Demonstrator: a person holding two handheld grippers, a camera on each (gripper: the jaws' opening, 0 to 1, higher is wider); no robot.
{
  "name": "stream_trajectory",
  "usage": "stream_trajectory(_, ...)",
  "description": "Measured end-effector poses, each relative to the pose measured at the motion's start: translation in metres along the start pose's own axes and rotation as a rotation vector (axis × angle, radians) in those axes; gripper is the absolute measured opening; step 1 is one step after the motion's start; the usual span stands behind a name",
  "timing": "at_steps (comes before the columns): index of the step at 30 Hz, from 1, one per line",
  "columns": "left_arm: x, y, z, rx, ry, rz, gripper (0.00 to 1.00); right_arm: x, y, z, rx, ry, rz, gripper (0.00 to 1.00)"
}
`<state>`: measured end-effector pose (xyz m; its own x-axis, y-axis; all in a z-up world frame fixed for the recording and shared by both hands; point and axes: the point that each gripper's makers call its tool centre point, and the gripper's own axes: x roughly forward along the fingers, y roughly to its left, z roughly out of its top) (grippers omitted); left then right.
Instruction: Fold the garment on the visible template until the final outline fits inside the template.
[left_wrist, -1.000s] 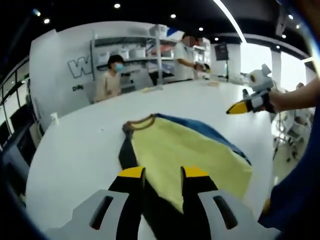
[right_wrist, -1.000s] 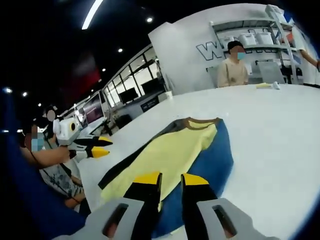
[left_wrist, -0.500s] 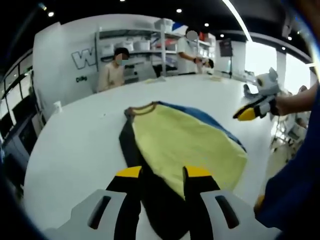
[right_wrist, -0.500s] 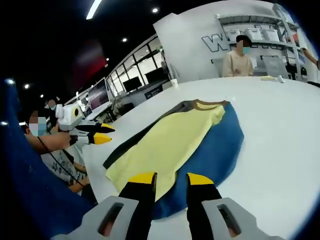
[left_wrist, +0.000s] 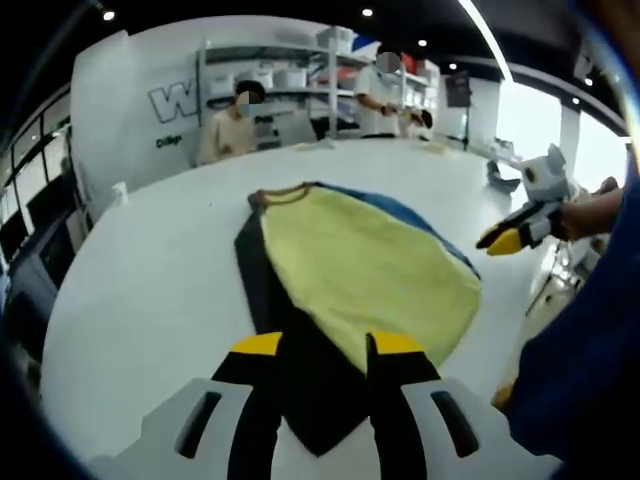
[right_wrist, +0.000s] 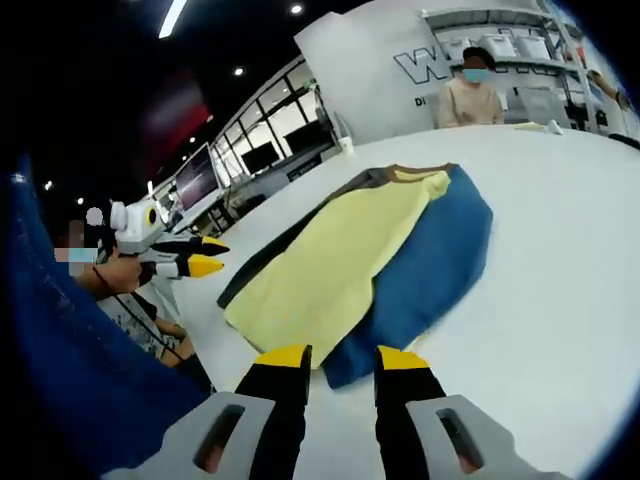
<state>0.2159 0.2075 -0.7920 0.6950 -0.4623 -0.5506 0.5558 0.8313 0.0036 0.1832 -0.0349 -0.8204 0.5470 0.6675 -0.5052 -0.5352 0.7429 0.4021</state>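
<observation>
The garment lies flat on the white table (left_wrist: 150, 290), collar at the far end. It has a yellow middle panel (left_wrist: 360, 265), a black strip (left_wrist: 262, 290) on one side and a blue strip (left_wrist: 405, 212) on the other. In the right gripper view the yellow panel (right_wrist: 330, 255) sits between the blue part (right_wrist: 440, 250) and the black strip (right_wrist: 270, 255). My left gripper (left_wrist: 327, 345) hovers open over the black hem corner, holding nothing. My right gripper (right_wrist: 342, 358) is open just short of the blue hem. Each also shows from the side: right gripper (left_wrist: 510, 238), left gripper (right_wrist: 200, 257).
A person (left_wrist: 235, 125) sits at the table's far side before white shelves (left_wrist: 290, 75); another person (left_wrist: 385, 95) stands by them. A small white cup (left_wrist: 120, 190) stands at the far left. A blue sleeve (left_wrist: 580, 360) is close at the right. The table edge (right_wrist: 200, 330) runs near the hem.
Both cameras have drawn back from the garment, so its near hem now shows whole. The garment itself lies as before. The right gripper sits lower in the left gripper view.
</observation>
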Motion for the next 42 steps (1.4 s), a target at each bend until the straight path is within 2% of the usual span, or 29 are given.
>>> stream_trajectory(10,-0.005,-0.001,-0.008,-0.004,0.010,0.007,0.29,0.004,-0.003,-0.020,0.066,0.023,-0.013,0.22)
stream_trajectory(20,-0.007,0.001,-0.009,-0.004,0.012,0.013,0.29,0.012,-0.007,-0.017,0.125,0.016,-0.017,0.23)
stream_trajectory(25,-0.008,0.004,-0.008,-0.002,0.007,0.021,0.29,0.018,-0.008,-0.015,0.207,0.005,-0.014,0.24)
stream_trajectory(30,-0.011,0.005,-0.009,-0.004,0.006,0.026,0.29,0.020,-0.014,-0.012,0.227,-0.014,-0.035,0.23)
stream_trajectory(33,-0.013,0.005,-0.011,0.000,0.011,0.024,0.29,0.021,-0.014,-0.009,0.270,-0.029,-0.029,0.22)
stream_trajectory(37,-0.014,0.008,-0.015,0.003,0.018,0.027,0.30,0.024,-0.012,-0.008,0.278,-0.031,-0.022,0.22)
stream_trajectory(40,-0.017,0.010,-0.015,-0.003,0.014,0.033,0.32,0.026,-0.010,-0.007,0.290,-0.031,-0.015,0.21)
stream_trajectory(42,-0.019,0.011,-0.014,-0.003,0.008,0.029,0.40,0.028,-0.008,-0.007,0.306,-0.032,-0.008,0.20)
